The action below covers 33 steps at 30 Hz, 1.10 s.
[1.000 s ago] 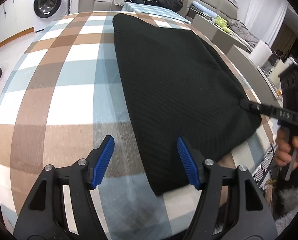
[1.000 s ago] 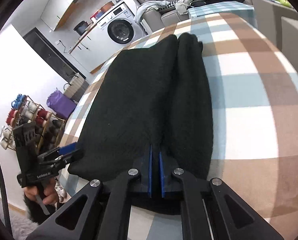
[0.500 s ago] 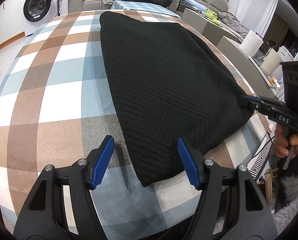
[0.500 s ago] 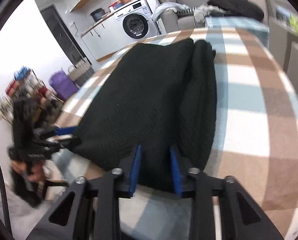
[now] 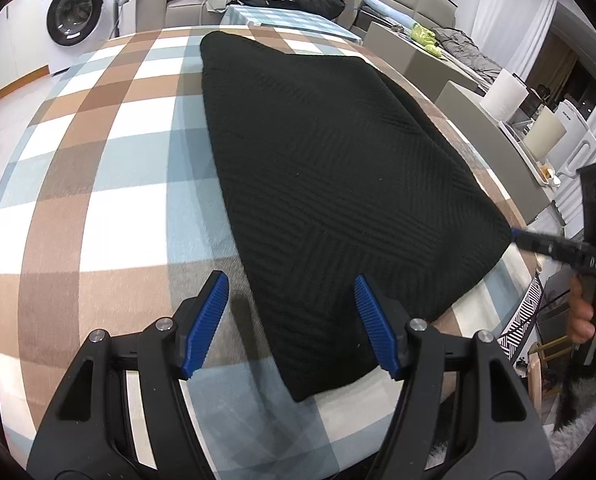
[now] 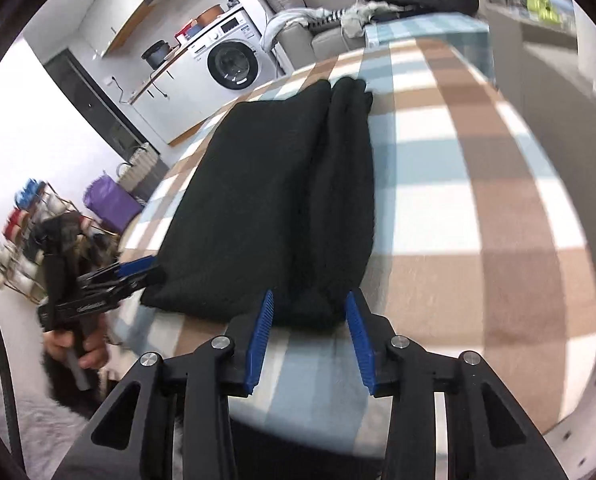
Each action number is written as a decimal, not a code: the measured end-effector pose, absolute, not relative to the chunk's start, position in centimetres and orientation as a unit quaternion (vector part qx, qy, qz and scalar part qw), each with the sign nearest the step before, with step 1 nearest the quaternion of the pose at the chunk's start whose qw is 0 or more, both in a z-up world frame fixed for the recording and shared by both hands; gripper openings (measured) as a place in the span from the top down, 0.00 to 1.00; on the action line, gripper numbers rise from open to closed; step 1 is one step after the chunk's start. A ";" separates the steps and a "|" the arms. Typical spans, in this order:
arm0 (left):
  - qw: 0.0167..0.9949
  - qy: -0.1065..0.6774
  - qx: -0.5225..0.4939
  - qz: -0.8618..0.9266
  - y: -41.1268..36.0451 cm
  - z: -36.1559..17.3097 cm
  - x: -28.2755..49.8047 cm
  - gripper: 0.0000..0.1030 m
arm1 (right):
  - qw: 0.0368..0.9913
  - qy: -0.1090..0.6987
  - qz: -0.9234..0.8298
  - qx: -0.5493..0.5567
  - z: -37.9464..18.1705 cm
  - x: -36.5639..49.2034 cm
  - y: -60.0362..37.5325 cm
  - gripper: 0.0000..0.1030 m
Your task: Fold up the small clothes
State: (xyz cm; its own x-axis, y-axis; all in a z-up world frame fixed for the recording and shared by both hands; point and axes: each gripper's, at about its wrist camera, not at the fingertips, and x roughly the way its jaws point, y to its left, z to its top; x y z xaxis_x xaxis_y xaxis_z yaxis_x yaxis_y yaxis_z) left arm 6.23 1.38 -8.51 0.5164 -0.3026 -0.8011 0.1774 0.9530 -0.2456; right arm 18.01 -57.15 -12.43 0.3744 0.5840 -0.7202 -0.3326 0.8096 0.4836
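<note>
The black ribbed knit garment [image 5: 329, 184] lies flat, already folded lengthwise, on the checked brown, blue and white tablecloth [image 5: 110, 184]. The left gripper [image 5: 292, 320] is held with its blue ribbed pads [image 5: 206, 316] spread apart, straddling the near left corner of the garment; nothing is gripped. The right gripper [image 6: 309, 340] is likewise spread, its pads just at the near right edge, gripping nothing. For the next fold, each corner is best taken with all layers between the pads, at matching points. Both corners should be lifted together and carried evenly toward the far edge, so that skewing of the doubled right side [image 6: 345, 184] is avoided.
</note>
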 end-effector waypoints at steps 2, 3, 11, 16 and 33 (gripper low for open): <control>0.869 0.470 -0.064 -0.143 1.2 -8.4 6.5 0.39 | 0.808 0.494 0.289 0.143 -13.0 17.8 -57.0 0.59; 0.868 0.470 -0.063 -0.145 1.1 -8.4 6.6 0.39 | 0.806 0.497 0.285 0.148 -13.3 17.9 -56.9 0.59; 0.867 0.473 -0.064 -0.144 0.8 -8.9 6.8 0.39 | 0.803 0.499 0.273 0.178 -13.8 18.9 -56.6 0.70; 0.865 0.475 -0.074 -0.141 1.1 -9.1 6.8 0.39 | 0.828 0.487 0.266 0.077 -12.4 18.6 -54.4 0.81; 0.870 0.465 -0.124 -0.106 2.2 -9.8 11.1 0.39 | 0.837 0.485 0.220 0.121 -13.5 24.9 -53.0 0.35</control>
